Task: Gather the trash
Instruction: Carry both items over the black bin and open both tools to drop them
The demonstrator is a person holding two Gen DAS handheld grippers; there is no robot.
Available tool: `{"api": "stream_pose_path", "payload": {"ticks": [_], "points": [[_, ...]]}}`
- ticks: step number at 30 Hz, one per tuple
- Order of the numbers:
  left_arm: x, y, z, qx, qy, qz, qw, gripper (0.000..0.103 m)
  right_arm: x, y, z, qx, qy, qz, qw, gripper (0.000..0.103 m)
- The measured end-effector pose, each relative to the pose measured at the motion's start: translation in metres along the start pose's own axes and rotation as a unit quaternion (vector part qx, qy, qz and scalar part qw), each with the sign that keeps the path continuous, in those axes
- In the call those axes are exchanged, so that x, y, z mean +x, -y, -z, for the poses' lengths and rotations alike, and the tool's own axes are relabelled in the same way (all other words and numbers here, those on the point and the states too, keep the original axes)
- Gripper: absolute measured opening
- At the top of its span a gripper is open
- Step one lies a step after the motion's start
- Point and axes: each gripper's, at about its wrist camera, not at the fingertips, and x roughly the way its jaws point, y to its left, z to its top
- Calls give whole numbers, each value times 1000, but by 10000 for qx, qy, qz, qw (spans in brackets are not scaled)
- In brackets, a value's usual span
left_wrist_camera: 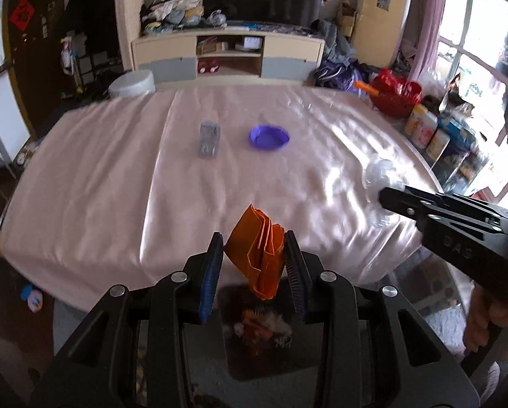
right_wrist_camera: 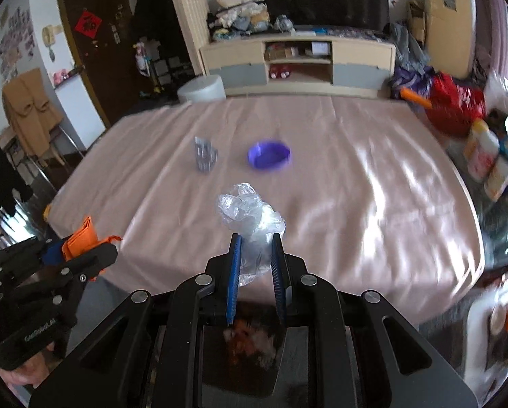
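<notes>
My left gripper [left_wrist_camera: 254,238] is shut on a folded orange paper [left_wrist_camera: 259,255], held over the near edge of the pink-covered table [left_wrist_camera: 117,204]. The same left gripper [right_wrist_camera: 109,243] and its orange paper [right_wrist_camera: 80,238] show at the left of the right wrist view. My right gripper [right_wrist_camera: 256,238] is shut on a crumpled clear plastic bag [right_wrist_camera: 250,210]. It also appears as the right gripper [left_wrist_camera: 384,197] with the clear plastic bag [left_wrist_camera: 379,176] at the right of the left wrist view. A purple lid [left_wrist_camera: 269,137] [right_wrist_camera: 269,154] and a grey blister pack [left_wrist_camera: 209,140] [right_wrist_camera: 204,156] lie farther out on the table.
A red basket [left_wrist_camera: 395,97] and several jars [left_wrist_camera: 424,129] crowd the table's right side. A white stool [right_wrist_camera: 202,90] stands beyond the far edge, before a TV cabinet [right_wrist_camera: 298,64]. Below both grippers a dark bin [left_wrist_camera: 257,319] holds mixed scraps. A hand [left_wrist_camera: 481,319] grips the right tool.
</notes>
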Motion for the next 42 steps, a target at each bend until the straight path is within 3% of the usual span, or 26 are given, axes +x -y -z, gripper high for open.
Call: {"api": "stream_pose_path", "payload": {"ticks": [8,17,24,28,39,42], "points": [[49,-12,75,-276,-827,-147,9961,34,45,-3,64,8,-569,94,9983,19],[93,-18,115,-194,-1371,-201,9902,34,85,-5,94,178,-1093,-109,9938,19],[111,-5,145,-161,-1845,233,9824,34,110,-7,105,488,-1602,-439,9849,19],[120,-2,150,-114,-1948,233,9805,34,112,-4,107,534,-1629,-225,9849,21],[116,-7,140,-332,-1882,372,9809,40,112,0,108,639,-1586,-165,9851,22],[115,-9,139,-351,-1858,328,9814,46,111,4,108,673,-1587,-144,9849,33]]}}
